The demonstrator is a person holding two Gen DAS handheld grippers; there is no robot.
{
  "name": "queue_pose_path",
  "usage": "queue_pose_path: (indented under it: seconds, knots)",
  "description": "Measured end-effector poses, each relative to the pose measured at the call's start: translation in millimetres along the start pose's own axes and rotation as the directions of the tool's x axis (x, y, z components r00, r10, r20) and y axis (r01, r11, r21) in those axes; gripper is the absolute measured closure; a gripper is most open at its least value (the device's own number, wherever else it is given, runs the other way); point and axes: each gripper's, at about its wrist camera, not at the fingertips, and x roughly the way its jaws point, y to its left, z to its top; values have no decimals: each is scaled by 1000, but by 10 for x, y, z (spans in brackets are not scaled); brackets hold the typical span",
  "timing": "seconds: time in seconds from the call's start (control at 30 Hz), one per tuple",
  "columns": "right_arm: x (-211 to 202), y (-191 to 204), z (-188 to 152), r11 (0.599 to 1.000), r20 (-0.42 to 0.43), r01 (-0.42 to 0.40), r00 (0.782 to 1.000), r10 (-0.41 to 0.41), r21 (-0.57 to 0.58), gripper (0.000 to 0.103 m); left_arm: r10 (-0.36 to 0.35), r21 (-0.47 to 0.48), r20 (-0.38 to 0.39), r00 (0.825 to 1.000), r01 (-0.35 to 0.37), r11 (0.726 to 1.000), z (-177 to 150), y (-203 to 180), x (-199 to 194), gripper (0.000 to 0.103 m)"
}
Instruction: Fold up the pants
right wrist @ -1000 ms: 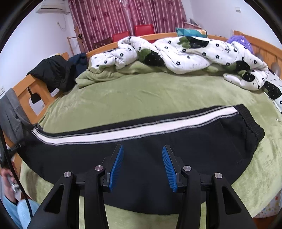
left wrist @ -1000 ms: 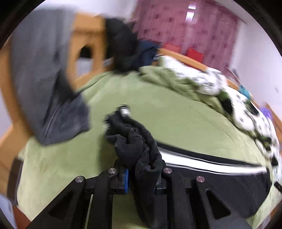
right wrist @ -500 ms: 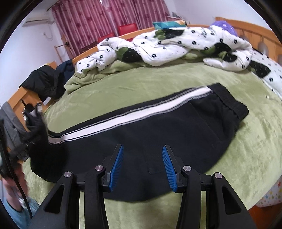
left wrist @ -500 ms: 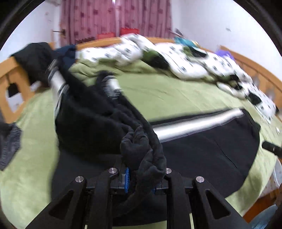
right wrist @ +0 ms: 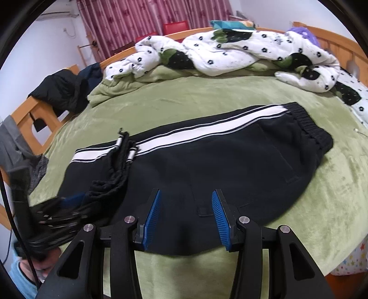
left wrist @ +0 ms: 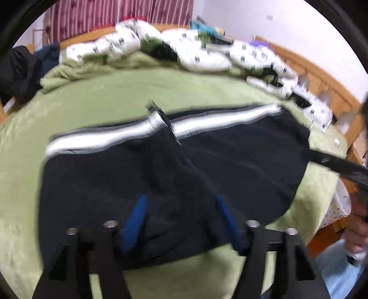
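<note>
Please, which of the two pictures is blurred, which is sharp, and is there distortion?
Left wrist view: motion blur smears the pants, the white stripe and the left gripper, whose jaws have just been opening. Right wrist view: sharp on the pants and the right gripper; only the left gripper at the edge is smeared. Both views: fisheye bending, dark round border.

This was a bedroom in a home. A big wooden bed (right wrist: 326,32) filled the room, covered with a soft green blanket (right wrist: 207,96). A rumpled white quilt with black flowers (right wrist: 230,53) lay by the far rail. Dark red curtains (right wrist: 142,18) hung behind, and a white air conditioner (right wrist: 58,15) sat high on the wall.
</note>
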Motion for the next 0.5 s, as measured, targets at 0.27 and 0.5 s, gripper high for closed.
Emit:
queue_pose_path:
  seconds: [0.27,0.5]
  knots:
    - [374,660,100,992,-86,-120,990,116,-44,57,252,-140,4,968,-249,958,-199,1053,-582,31]
    - [1070,1021,-70,994,-188,-96,979,83,-59,58,150,-338,-80,985,-169,926,-660,1733,-498,31]
